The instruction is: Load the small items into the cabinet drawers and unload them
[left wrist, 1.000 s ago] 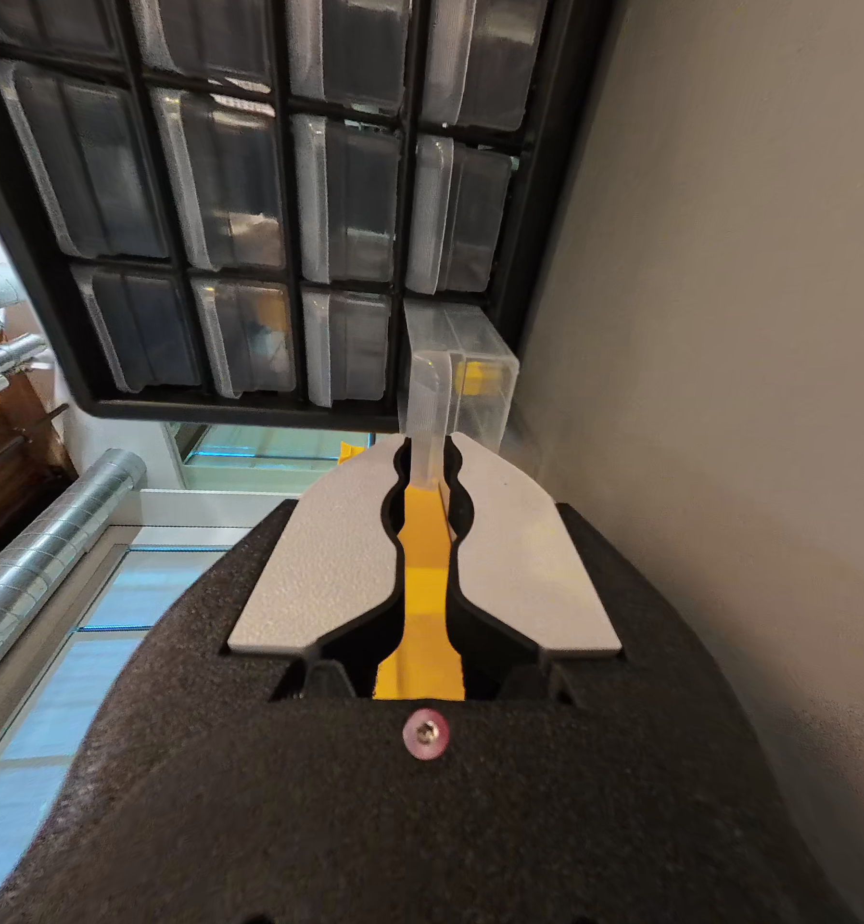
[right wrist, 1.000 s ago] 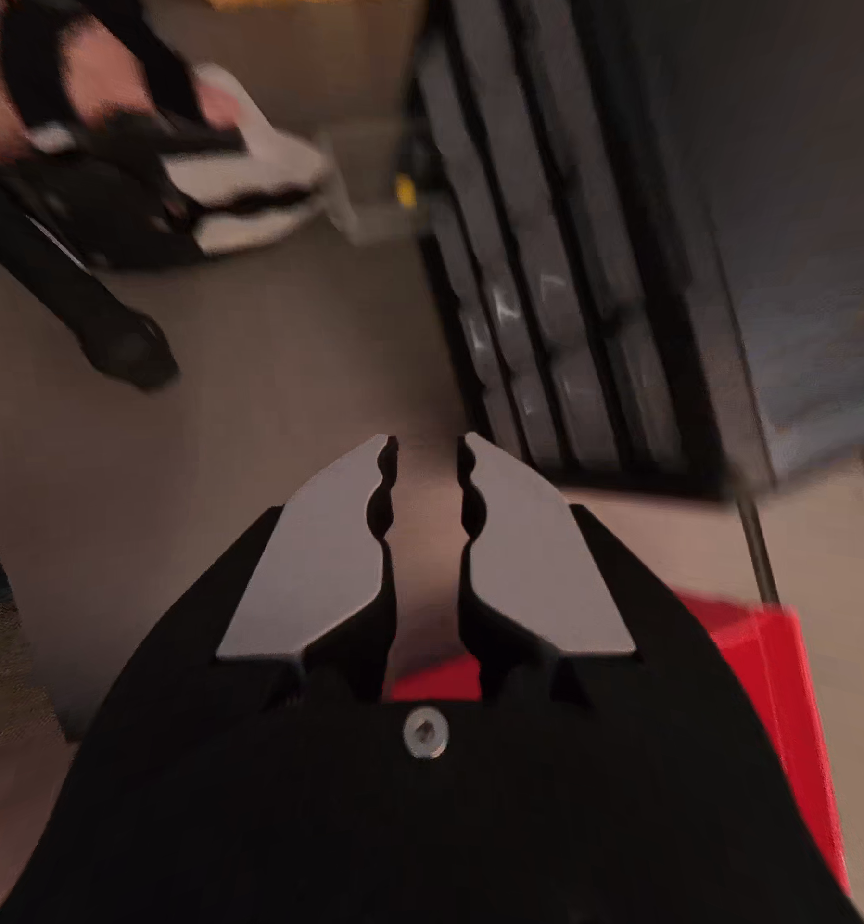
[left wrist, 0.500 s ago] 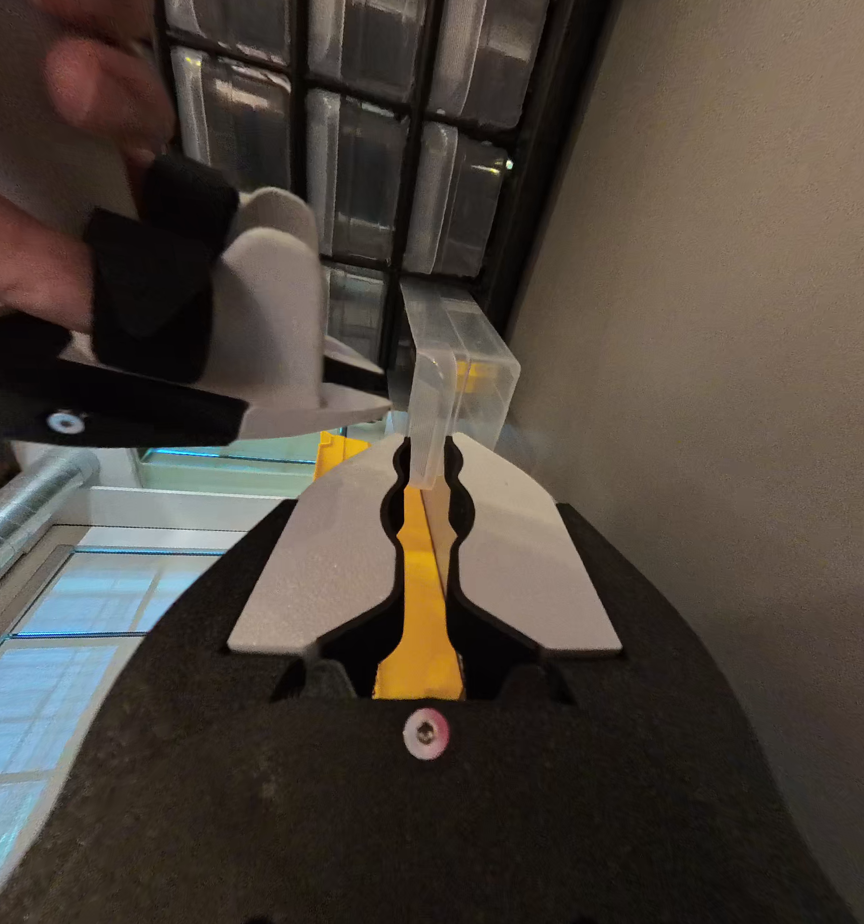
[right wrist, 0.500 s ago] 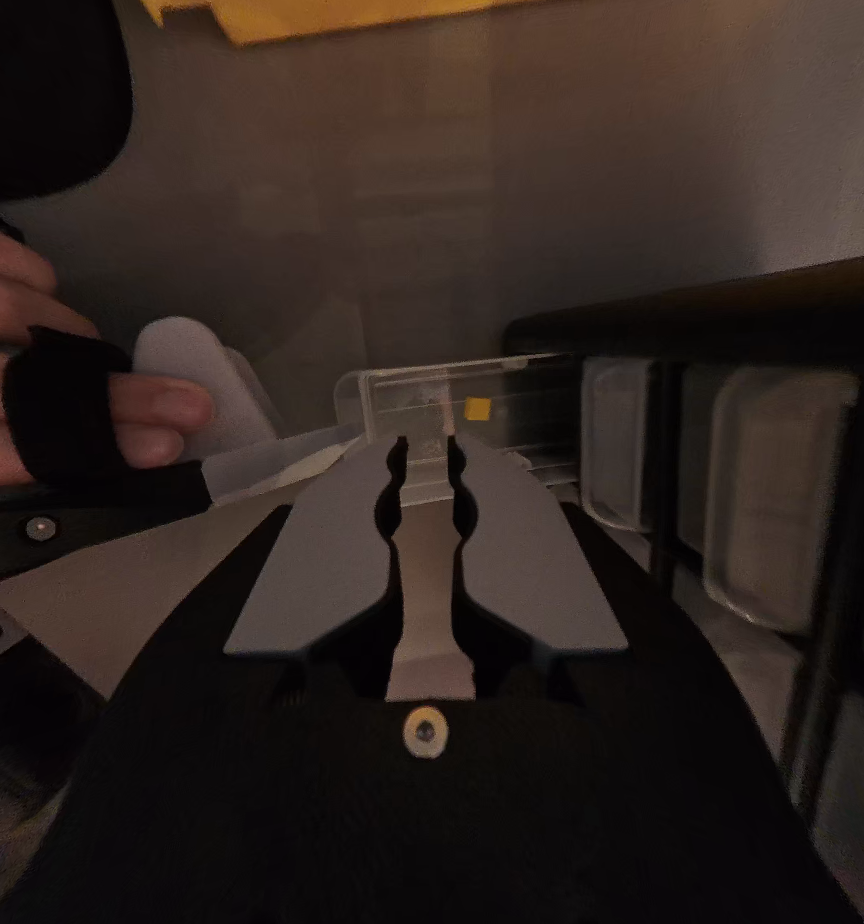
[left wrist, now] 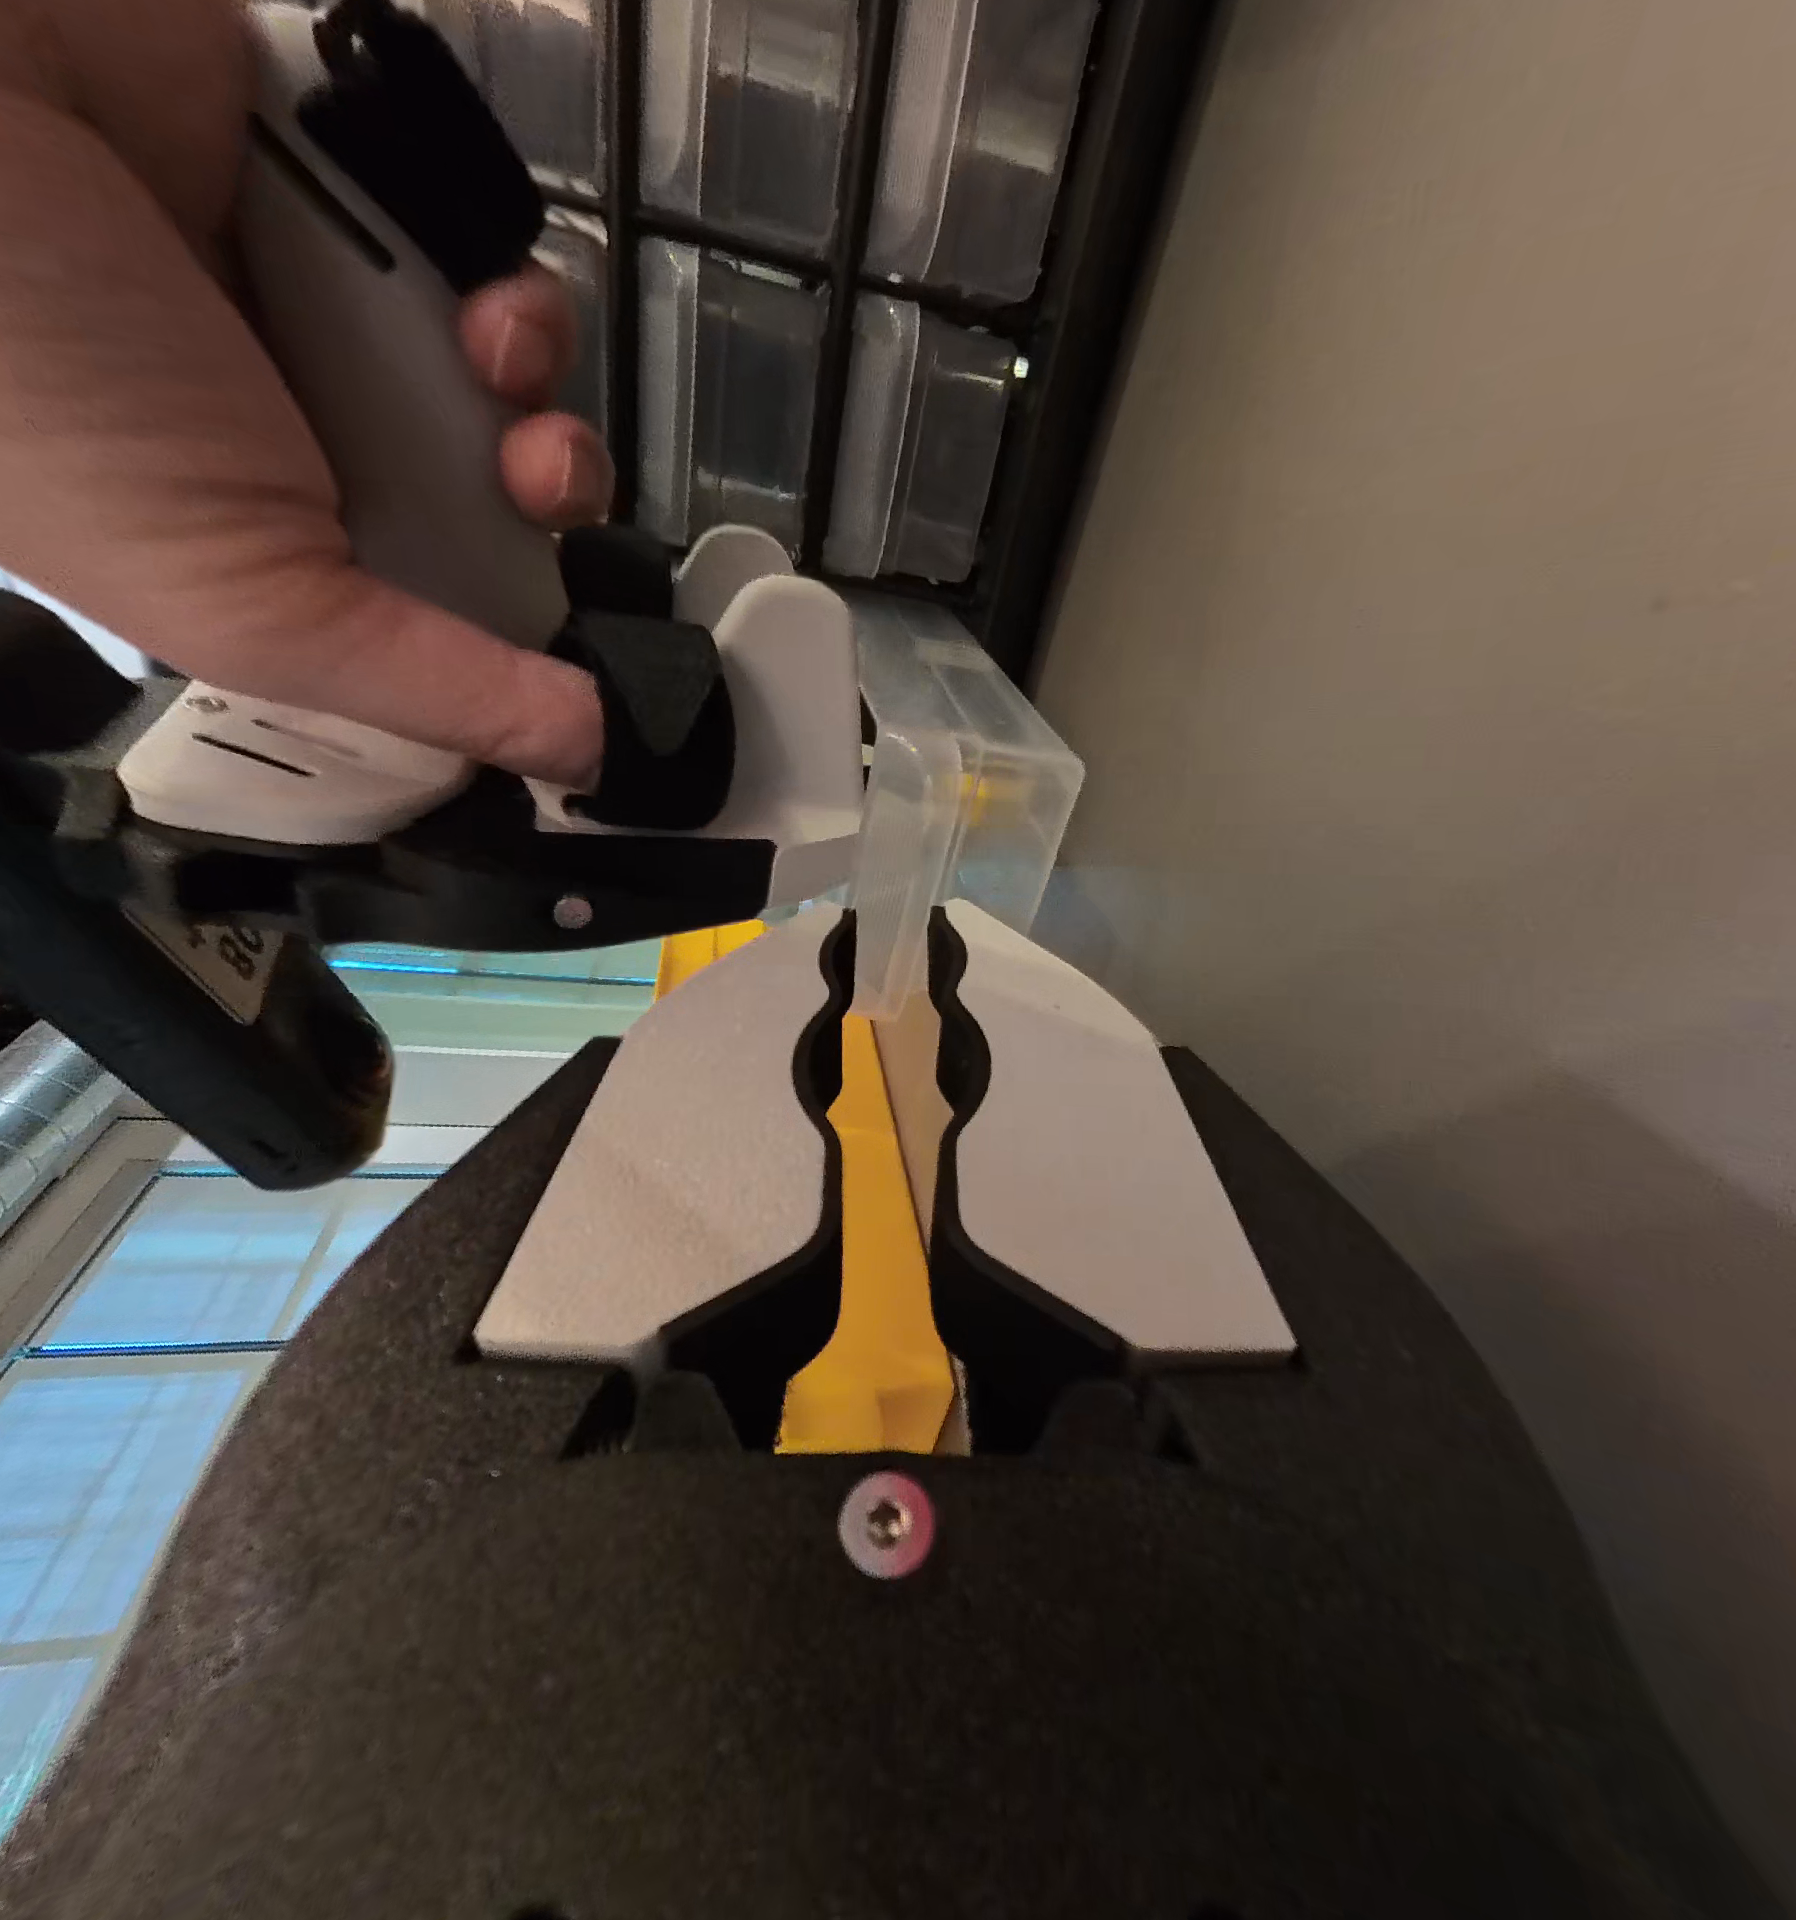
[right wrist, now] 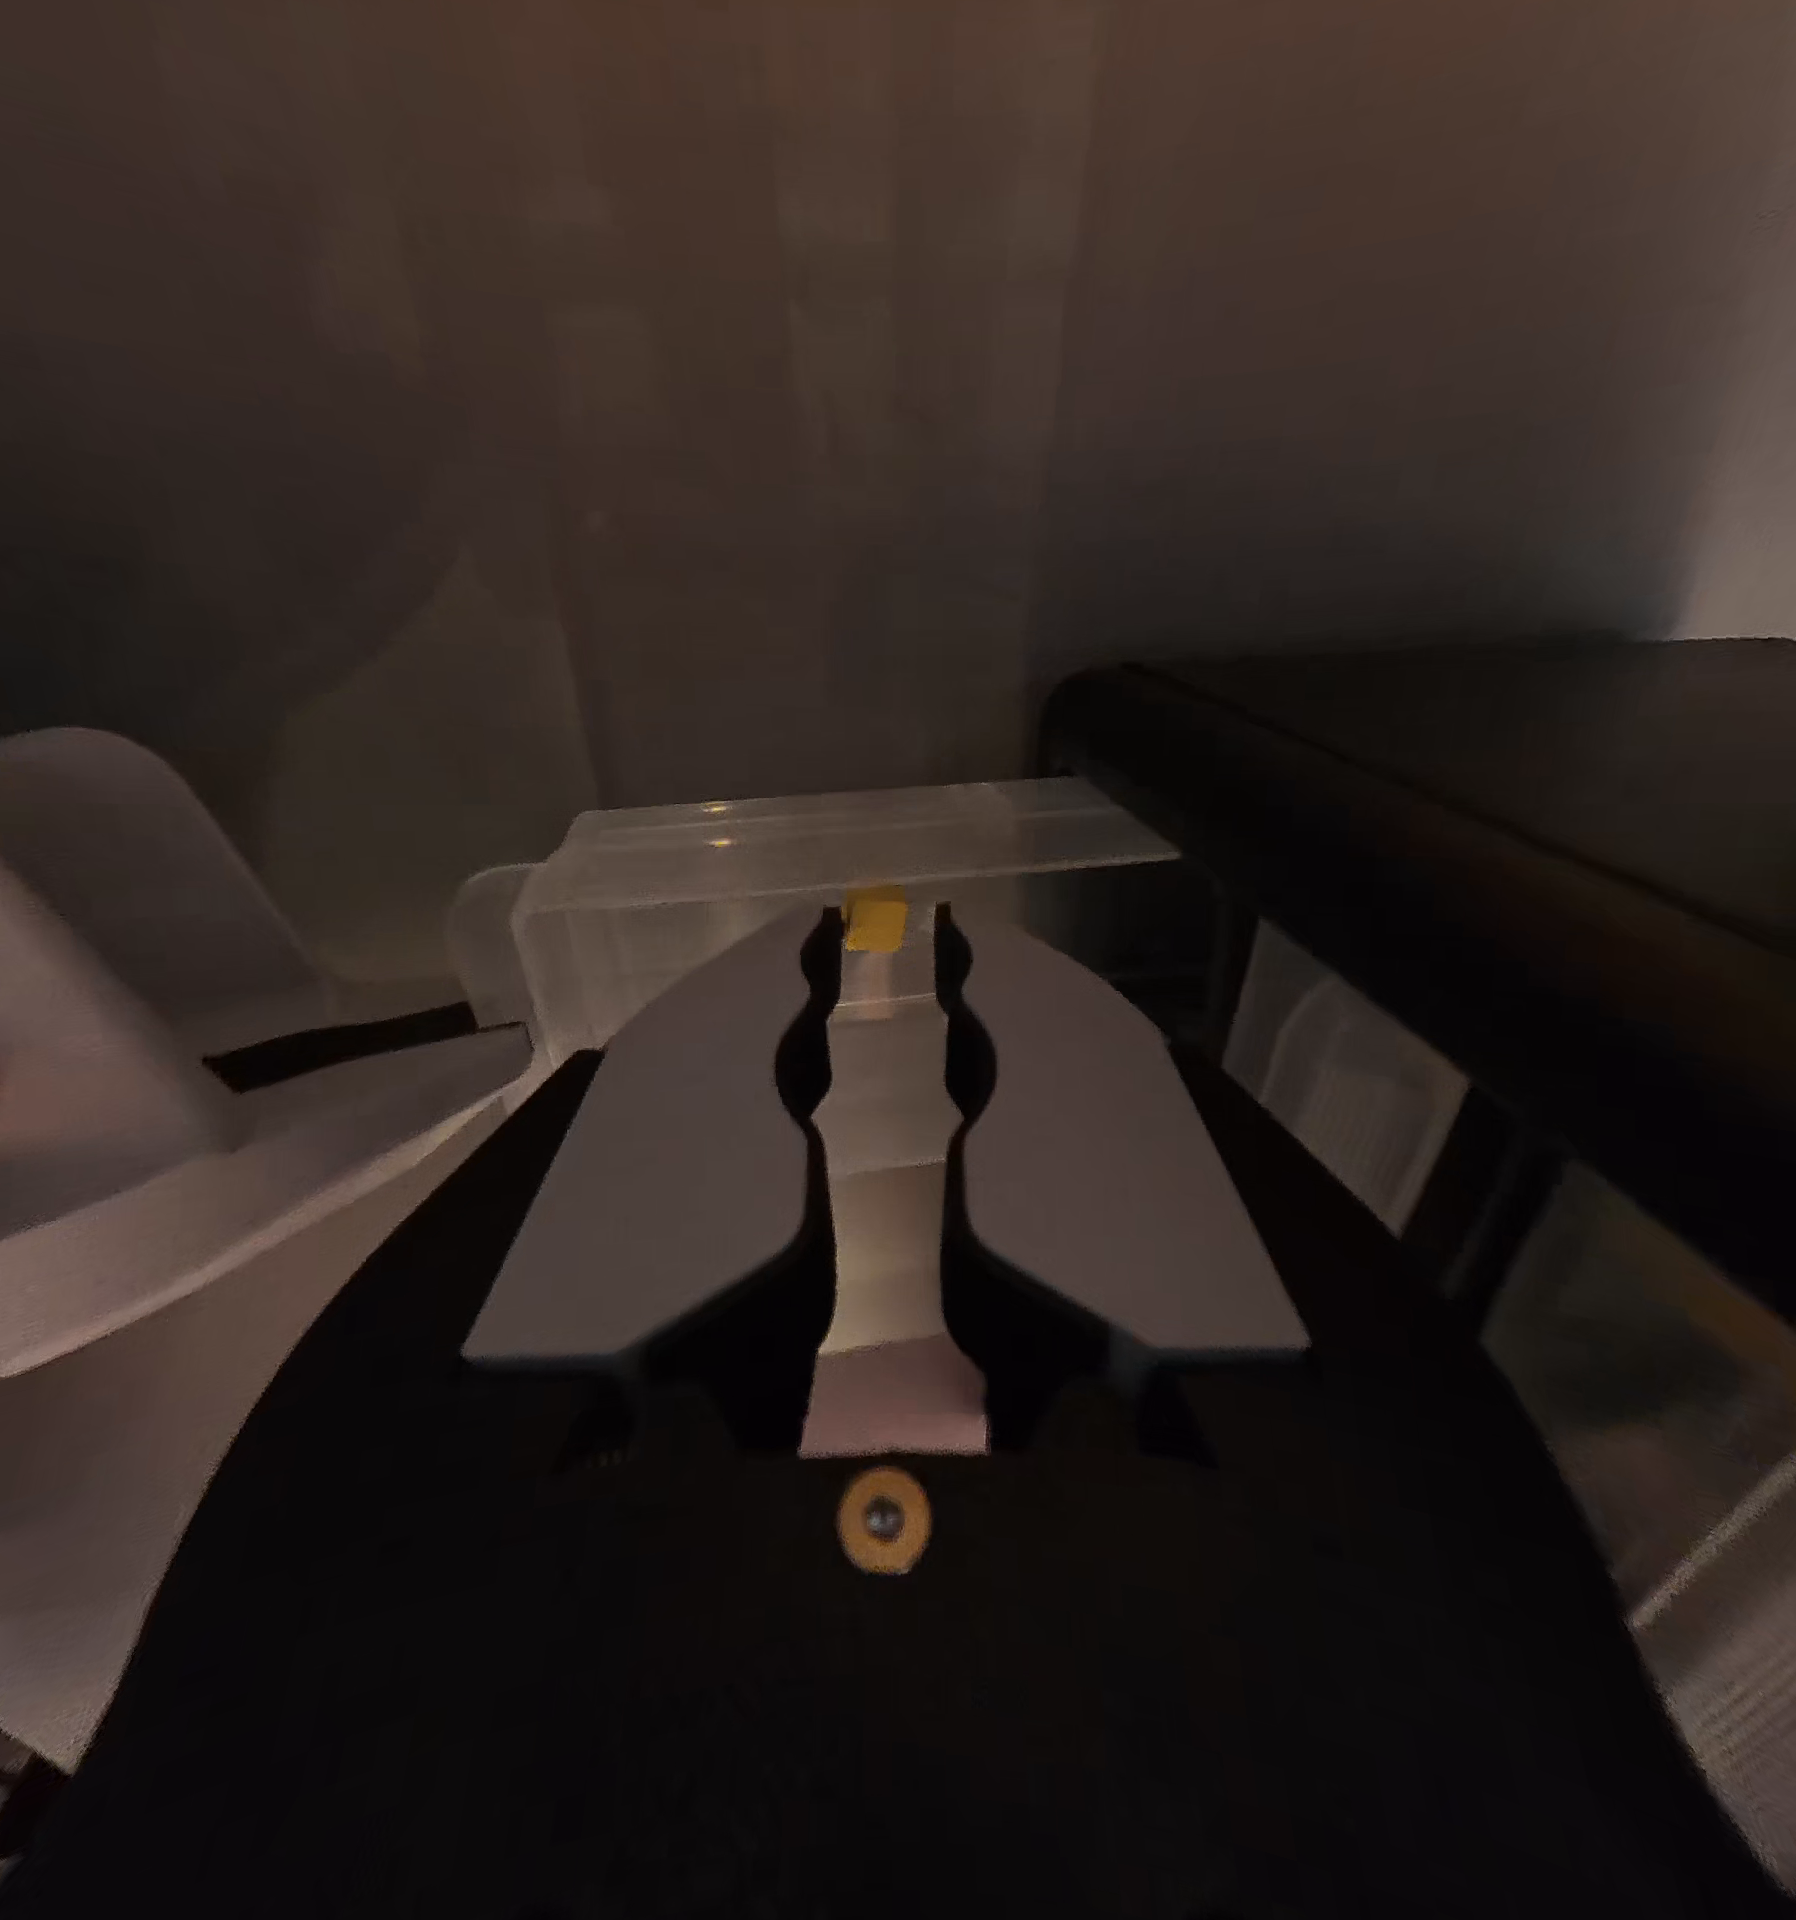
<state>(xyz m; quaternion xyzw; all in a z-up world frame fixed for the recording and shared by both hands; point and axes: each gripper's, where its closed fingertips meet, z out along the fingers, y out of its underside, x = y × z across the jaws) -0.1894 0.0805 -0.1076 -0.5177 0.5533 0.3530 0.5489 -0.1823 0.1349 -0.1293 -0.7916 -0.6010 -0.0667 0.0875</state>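
- The left gripper (left wrist: 892, 961) has two pale grey, wavy-edged fingers (left wrist: 686, 1164) set in a rough black body, with a pinkish hex screw (left wrist: 886, 1525) at lower centre.
- The right gripper (right wrist: 878, 925) looks alike — grey fingers (right wrist: 1102, 1174), black shell, a brass-ringed screw (right wrist: 881, 1523).
- In the upper left of the left wrist view, a hand (left wrist: 125, 416) wears black straps (left wrist: 655, 717) on a white handle (left wrist: 395, 416).
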